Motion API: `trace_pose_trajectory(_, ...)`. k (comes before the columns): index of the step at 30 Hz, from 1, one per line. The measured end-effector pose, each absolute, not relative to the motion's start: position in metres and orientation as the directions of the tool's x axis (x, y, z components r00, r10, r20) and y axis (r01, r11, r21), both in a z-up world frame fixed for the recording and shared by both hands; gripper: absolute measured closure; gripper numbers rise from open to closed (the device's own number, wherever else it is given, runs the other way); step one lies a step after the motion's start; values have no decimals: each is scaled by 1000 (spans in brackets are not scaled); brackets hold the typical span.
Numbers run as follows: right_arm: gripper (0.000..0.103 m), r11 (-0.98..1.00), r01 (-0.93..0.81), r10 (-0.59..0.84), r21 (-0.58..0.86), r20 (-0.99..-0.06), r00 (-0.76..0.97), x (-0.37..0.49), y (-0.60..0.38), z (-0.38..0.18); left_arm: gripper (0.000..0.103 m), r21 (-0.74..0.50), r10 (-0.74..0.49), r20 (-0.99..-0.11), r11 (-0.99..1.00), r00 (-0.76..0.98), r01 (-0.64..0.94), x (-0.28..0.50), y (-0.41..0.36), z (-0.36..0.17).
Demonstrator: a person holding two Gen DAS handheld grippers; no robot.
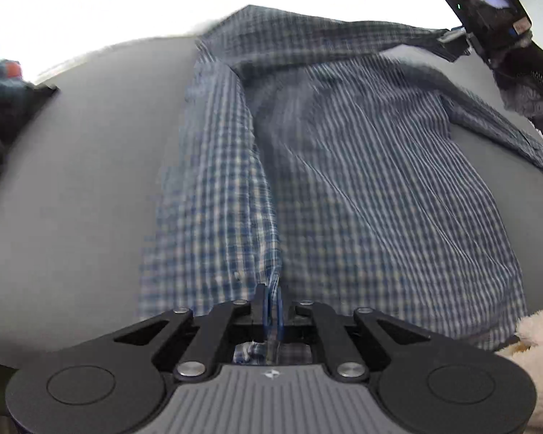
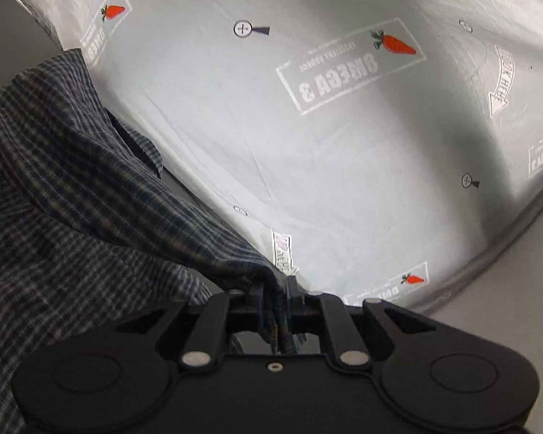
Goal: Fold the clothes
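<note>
the plaid shirt (image 1: 344, 181) lies lengthwise on the grey desk (image 1: 72, 181), stretched between the left gripper (image 1: 271, 300) pinching its near edge and the right gripper (image 2: 275, 289) clamping the far end, beside a carrot-print bag (image 2: 344, 144).

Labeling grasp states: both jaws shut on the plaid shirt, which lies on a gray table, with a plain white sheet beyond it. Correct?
Not quite: the sheet isn't plain. The right wrist view shows it printed with carrots and "OMEGA 3" stamps. The rest holds: left gripper and right gripper each have jaws shut on the plaid shirt, which lies on the gray table.
</note>
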State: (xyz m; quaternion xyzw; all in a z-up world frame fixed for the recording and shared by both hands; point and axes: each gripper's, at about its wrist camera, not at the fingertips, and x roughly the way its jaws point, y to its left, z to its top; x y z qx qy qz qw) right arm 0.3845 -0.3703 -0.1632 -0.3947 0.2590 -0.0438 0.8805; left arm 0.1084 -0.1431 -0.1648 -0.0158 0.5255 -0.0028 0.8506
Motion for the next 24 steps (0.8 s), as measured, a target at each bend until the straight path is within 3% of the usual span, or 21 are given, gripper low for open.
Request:
trace_pose_trajectory(2,65,706,-128,-333,-696,-486,808,384,-389,-181,88,-49,-46,-922,999,384,4,112,-155,-183)
trace_pose_trajectory(4,59,791,-178,-252,-585,-577,777,359,-393,-184,80,-65,-57,-916,998,398,-6,104,-154,-181)
trace_pose_trajectory(6,58,866,-231,-139,-443,-657,741,330,-394,-184,60,-98,-72,-891,995,449,-35,93,-144,-170)
trace_pose_trajectory(7,58,889,-287,-54,-357,-705,708,312,-389,-187,58,-103,-66,-893,993,445,-58,92,-136,-172)
trace_pose_trajectory(10,58,889,-451,208,-85,-801,562,254,-365,-199,56,-115,-48,-900,985,434,-129,89,-112,-177)
trace_pose_trajectory(14,58,817,-524,455,239,-826,333,194,-324,-211,56,-129,-26,-909,966,416,-223,85,-79,-183)
trace_pose_trajectory(20,60,743,-602,514,291,-824,237,151,-273,-215,58,-147,1,-923,923,385,-355,78,-32,-194)
trace_pose_trajectory(24,60,772,-551,511,317,-824,243,140,-250,-221,64,-126,-22,-927,958,376,-256,82,-32,-204)
